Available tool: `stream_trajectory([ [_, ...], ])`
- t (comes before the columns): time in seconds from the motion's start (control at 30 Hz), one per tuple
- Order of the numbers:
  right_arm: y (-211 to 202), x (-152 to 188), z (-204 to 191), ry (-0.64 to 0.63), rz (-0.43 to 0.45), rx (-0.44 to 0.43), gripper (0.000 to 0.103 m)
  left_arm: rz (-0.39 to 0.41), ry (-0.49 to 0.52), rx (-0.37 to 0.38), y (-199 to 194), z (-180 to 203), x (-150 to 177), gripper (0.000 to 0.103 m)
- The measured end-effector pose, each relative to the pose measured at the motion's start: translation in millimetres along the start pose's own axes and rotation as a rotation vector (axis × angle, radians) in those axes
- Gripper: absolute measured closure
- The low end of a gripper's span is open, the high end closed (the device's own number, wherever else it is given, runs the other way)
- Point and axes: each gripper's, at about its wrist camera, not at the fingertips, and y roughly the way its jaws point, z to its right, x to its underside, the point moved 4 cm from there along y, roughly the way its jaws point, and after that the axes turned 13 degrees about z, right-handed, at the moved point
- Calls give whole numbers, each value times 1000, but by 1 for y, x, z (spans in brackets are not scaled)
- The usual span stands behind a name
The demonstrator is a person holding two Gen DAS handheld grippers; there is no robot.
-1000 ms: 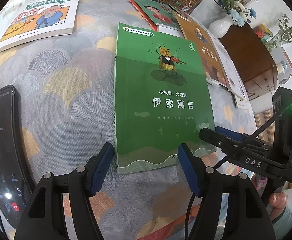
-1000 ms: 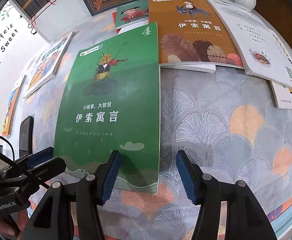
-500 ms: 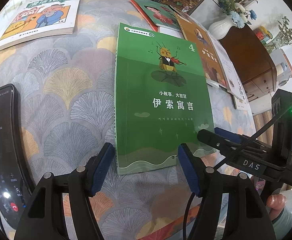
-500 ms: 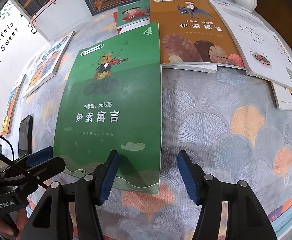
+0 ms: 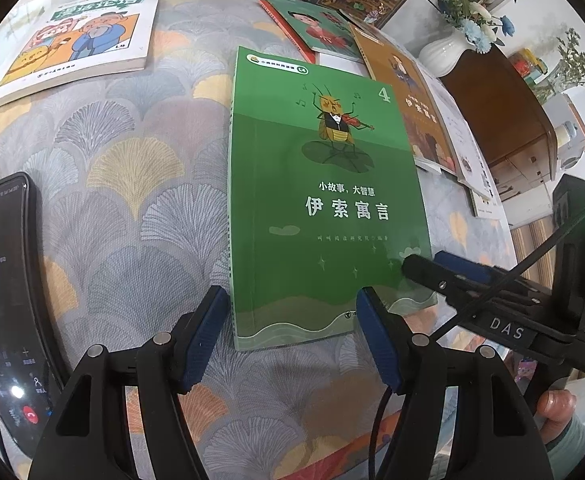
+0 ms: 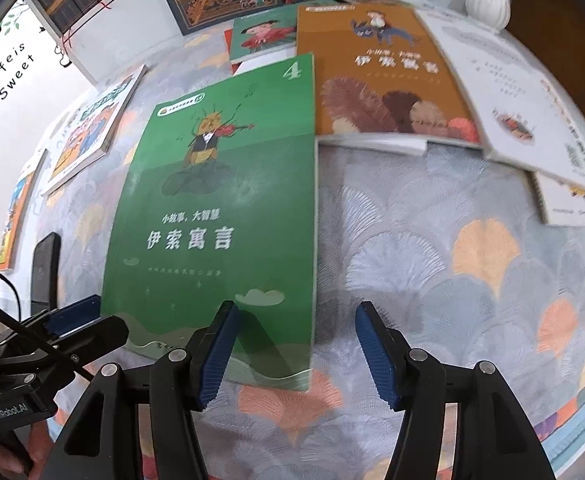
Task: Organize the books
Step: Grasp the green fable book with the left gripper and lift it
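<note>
A green book with a violin-playing insect and a white "4" on its cover is lying flat, face up, on the desk's fan-patterned cloth. An orange-brown book is lying just beyond its far right corner, overlapping white books. A small green book is lying farther back, and a cartoon-covered book is sitting well apart at the left.

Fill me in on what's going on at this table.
A person is tidying books on a patterned tablecloth, holding a gripper in each hand. Both are poised at the near edge of a green book lying flat. The left gripper straddles its lower left corner; the right gripper straddles the lower right corner. Both stand open, neither clamped on it. More books lie scattered around, including an orange book, and a phone lies to the left.
</note>
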Motion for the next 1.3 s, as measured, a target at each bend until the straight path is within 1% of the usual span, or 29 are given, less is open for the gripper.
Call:
stream_trajectory([
  [0.2, 2, -4, 13, 37, -6, 15, 45, 13, 36, -23, 2, 5, 2, 38],
  [0.27, 2, -2, 14, 51, -11, 12, 45, 13, 35, -22, 2, 4, 2, 38],
  [0.33, 2, -1, 13, 47, -10, 16, 45, 14, 30, -16, 2, 4, 2, 36],
  [0.5, 1, -2, 10, 31, -6, 12, 45, 14, 37, -21, 1, 6, 3, 36],
  [0.57, 1, -2, 9, 30, -8, 6, 45, 17, 26, -17, 0, 6, 4, 36],
  [0.6, 1, -1, 8, 31, -9, 2, 45, 18, 16, -9, -1, 5, 3, 38],
  [0.67, 3, 0, 7, 40, -12, -8, 45, 16, -24, 21, -2, -1, 2, 39],
  [0.7, 4, 1, 6, 45, -12, -11, 44, 16, -47, 32, -2, -4, 1, 42],
  [0.77, 4, 3, 2, 36, -2, -16, 44, 10, -96, 67, -3, -9, -1, 42],
  [0.8, 4, 5, -2, 25, -7, -34, 44, 6, -118, 88, -3, -10, -1, 42],
  [0.87, 4, 8, -10, -1, -11, -64, 45, -14, -159, 148, -1, -12, -2, 42],
  [0.9, 3, 8, -12, -15, -5, -53, 45, -28, -181, 187, 0, -12, -1, 42],
  [0.93, 3, 9, -14, -23, -3, -49, 45, -25, -184, 185, -1, -13, -1, 42],
  [1.0, 2, 9, -9, 0, 3, -72, 45, -23, -183, 199, -4, -11, -3, 42],
  [1.03, 2, 9, -5, 33, 3, -98, 45, -7, -197, 233, -11, -9, -7, 42],
  [1.07, 1, 8, 2, 88, 0, -141, 46, 13, -218, 278, -17, -7, -12, 43],
  [1.1, 2, 7, 9, 147, -6, -188, 46, 39, -254, 352, -27, -5, -19, 44],
  [1.13, 3, 6, 18, 222, -15, -238, 46, 53, -283, 409, -33, -3, -25, 45],
  [1.2, 4, 8, 29, 319, -19, -292, 46, 66, -347, 514, -40, -1, -35, 46],
  [1.23, 5, 8, 33, 359, -21, -312, 46, 63, -378, 538, -38, -2, -38, 48],
  [1.27, 5, 9, 37, 392, -22, -328, 46, 54, -383, 522, -33, -3, -39, 54],
  [1.3, 5, 10, 40, 410, -21, -336, 46, 43, -369, 476, -25, -4, -38, 63],
])
